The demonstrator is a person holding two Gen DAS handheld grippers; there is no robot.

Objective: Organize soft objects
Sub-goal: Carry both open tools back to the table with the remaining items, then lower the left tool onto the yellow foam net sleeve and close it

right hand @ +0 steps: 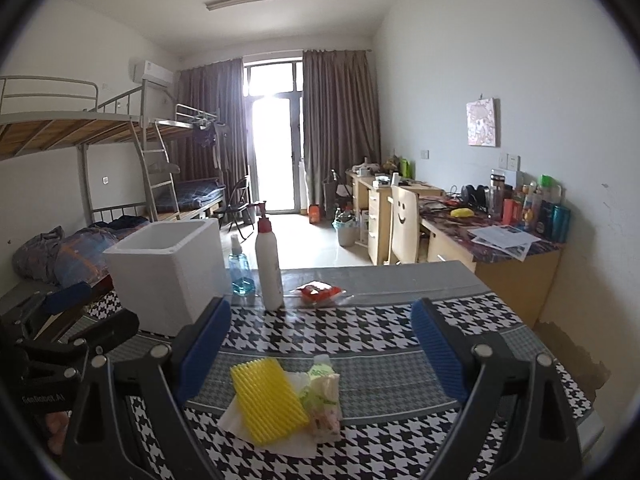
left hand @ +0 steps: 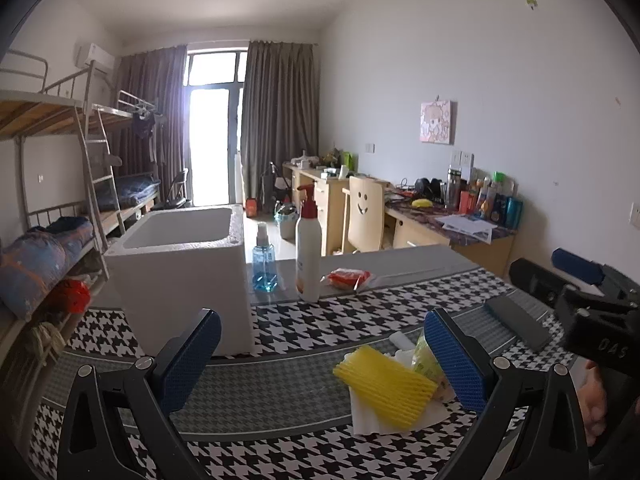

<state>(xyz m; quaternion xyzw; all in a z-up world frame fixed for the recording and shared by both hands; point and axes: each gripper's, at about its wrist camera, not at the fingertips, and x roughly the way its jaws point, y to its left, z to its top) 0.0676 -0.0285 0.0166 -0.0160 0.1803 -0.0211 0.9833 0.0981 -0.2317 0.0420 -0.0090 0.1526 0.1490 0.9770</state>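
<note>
Ribbed yellow foam sleeve (right hand: 265,399) laid on white tissue (right hand: 240,420) on the houndstooth tablecloth (right hand: 360,328), crinkled green-white packet (right hand: 325,400) touching it, left gripper (left hand: 320,360) and right gripper (right hand: 320,356) held spread, nothing pinched, boxy white foam container (right hand: 160,276) set behind.

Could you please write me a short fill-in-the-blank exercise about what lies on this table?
1. The ribbed foam pad lying on the white tissue is ____ in colour.
2. The spray bottle holds a ____ liquid.
3. The white foam box stands with its top ____.
4. The jaws of the right gripper stand ____.

Missing words: yellow; blue; open; open
</note>
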